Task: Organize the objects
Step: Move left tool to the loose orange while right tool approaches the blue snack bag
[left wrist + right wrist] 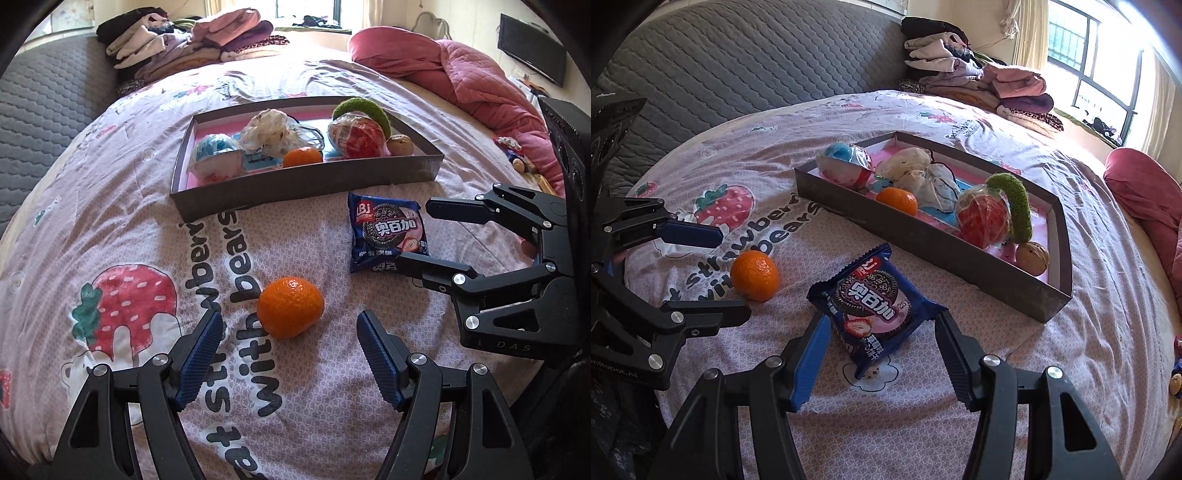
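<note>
Beside the tray's (303,184) near wall, both tools (288,321) (882,321) gape wide, empty.

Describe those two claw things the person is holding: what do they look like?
Both are alike. The left gripper and right gripper are black angular linkages with round silver pivot screws. Each has two long flat fingers faced with ribbed blue pads. White letters "DAS" mark the right gripper's body in the left wrist view. No cables or sleeves show.
</note>
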`<state>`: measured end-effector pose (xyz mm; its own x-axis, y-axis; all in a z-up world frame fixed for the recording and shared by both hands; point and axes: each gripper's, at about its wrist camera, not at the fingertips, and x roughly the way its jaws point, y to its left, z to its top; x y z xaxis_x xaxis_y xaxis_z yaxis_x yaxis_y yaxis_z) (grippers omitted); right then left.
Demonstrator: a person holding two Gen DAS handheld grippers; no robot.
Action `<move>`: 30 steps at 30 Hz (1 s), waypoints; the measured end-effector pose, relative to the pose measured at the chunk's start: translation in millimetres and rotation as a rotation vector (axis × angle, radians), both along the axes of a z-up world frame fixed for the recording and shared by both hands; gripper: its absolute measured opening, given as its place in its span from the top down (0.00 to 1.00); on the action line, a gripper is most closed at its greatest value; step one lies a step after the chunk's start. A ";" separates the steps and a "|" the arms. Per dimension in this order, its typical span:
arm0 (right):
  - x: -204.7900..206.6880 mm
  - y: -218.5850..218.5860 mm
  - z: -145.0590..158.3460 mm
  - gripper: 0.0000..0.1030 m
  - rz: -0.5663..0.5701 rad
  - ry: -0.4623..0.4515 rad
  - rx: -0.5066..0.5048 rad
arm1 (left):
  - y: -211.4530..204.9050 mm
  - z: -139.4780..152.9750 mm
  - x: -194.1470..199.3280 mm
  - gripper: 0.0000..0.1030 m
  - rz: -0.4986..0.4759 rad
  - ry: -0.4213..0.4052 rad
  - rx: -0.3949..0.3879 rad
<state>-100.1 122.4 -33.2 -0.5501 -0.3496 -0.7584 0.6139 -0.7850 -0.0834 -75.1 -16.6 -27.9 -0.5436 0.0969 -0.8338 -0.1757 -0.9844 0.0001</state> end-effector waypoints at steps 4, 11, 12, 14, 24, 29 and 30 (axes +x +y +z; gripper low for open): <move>-4.3 0.2 -2.8 0.43 0.004 -0.013 -0.007 | -2.7 -2.8 -4.1 0.26 0.006 0.000 -0.004; -10.0 -4.4 -6.2 0.42 0.019 -0.014 -0.003 | -11.7 -6.7 -12.0 0.26 0.026 0.004 0.013; -11.4 -5.5 -7.1 0.41 0.020 -0.016 -0.001 | -12.6 -7.5 -12.9 0.26 0.029 0.004 0.014; -14.5 -6.4 -8.4 0.40 0.020 -0.020 -0.003 | -14.1 -9.3 -14.8 0.26 0.028 0.005 0.017; -39.4 -9.0 -11.5 0.40 0.016 -0.041 -0.048 | -18.1 -15.8 -22.0 0.26 0.007 0.011 0.053; -51.7 -12.0 -16.0 0.38 0.045 -0.077 -0.072 | -19.1 -19.2 -26.4 0.26 0.002 -0.008 0.082; -53.3 -12.9 -17.6 0.38 0.045 -0.087 -0.072 | -18.9 -19.8 -26.6 0.26 0.000 -0.007 0.082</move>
<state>-153.4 109.6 -50.9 -0.4655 -0.4277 -0.7749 0.6514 -0.7582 0.0272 -101.7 -35.5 -47.7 -0.5376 0.1647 -0.8269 -0.1754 -0.9811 -0.0813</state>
